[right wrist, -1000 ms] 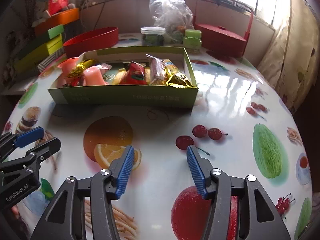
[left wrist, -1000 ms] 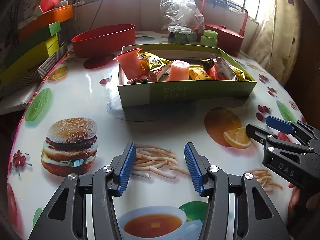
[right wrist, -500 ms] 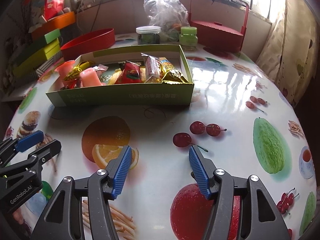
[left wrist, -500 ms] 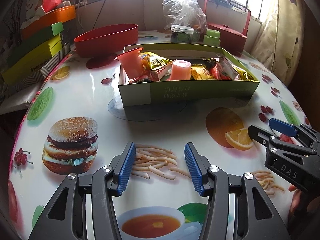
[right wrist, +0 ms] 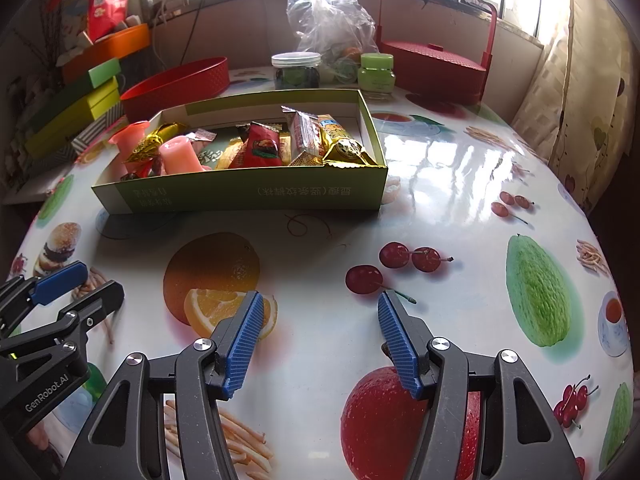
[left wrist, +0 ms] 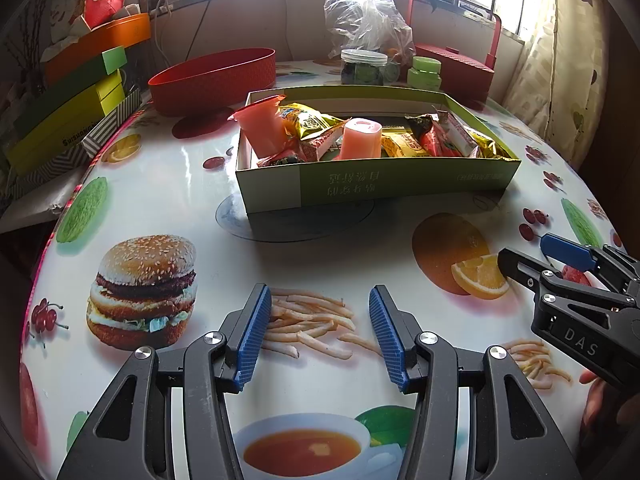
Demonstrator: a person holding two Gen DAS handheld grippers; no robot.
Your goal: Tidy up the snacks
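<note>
Both grippers, left (left wrist: 316,330) and right (right wrist: 320,336), are seen held agape w/ nothing between pads above table (right wrist: 460,184) near edge, while snacks (right wrist: 260,146) are contained in green box (right wrist: 248,196) toward table centre.

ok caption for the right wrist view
Open right gripper hovers over the table, facing a green box of snacks.
</note>
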